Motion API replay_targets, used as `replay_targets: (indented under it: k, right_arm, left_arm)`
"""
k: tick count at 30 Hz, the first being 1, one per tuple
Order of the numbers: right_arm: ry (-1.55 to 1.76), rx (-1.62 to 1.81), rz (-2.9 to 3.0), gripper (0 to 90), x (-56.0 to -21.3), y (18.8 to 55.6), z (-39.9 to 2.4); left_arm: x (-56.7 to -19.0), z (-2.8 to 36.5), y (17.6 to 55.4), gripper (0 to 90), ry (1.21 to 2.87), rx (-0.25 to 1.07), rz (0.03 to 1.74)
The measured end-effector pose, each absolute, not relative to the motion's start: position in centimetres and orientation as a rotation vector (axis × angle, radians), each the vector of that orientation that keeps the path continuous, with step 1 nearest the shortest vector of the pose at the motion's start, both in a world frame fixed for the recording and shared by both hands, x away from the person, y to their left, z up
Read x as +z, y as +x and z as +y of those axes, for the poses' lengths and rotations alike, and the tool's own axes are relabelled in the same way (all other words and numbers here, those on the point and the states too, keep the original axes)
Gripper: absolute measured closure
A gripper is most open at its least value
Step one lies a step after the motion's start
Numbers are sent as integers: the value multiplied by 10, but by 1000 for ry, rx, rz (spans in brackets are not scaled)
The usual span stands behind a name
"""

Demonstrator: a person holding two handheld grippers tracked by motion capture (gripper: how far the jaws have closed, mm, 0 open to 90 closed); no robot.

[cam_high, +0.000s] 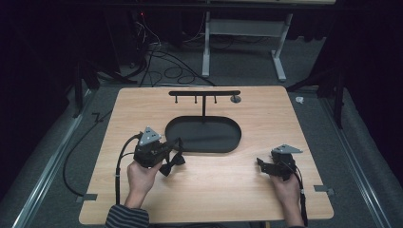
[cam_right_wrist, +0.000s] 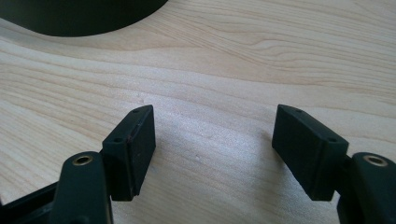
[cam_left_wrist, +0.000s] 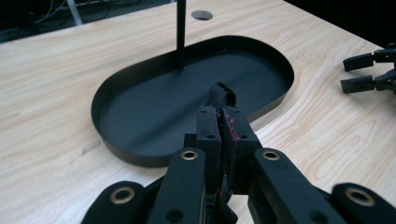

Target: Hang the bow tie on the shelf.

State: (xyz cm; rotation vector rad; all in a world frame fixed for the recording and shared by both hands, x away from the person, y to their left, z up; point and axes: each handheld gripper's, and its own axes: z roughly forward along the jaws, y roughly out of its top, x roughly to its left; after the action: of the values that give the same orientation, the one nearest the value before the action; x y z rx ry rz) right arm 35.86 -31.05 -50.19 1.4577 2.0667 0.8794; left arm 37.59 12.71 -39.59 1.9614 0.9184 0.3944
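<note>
Black bow tie (cam_high: pixel 172 162) pinched between the pressed-together jaws of the left gripper (cam_high: pixel 166 154), held just beside the black oval tray (cam_high: pixel 228 142) with its T-shaped hanger stand (cam_high: pixel 204 93), right gripper (cam_high: pixel 263 164) spread wide, held low over bare wooden table (cam_high: pixel 214 190).

A wooden table (cam_high: pixel 266 199) stands on grey carpet (cam_high: pixel 313 61) in a dark room. Beyond it, a white desk frame (cam_high: pixel 244 28) and tangled cables (cam_high: pixel 161 64) lie on the floor.

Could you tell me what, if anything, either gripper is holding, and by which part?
The left gripper is shut on a black bow tie, apparently by its strap; the right gripper is open, holding nothing.
</note>
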Motion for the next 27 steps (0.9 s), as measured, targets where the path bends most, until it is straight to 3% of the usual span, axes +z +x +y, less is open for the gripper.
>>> replay_targets:
  k: [27]
  right_arm:
    - [1460, 877, 2066, 315, -502, 359, -310]
  left_arm:
    - [-367, 91, 414, 863, 1995, 380, 816]
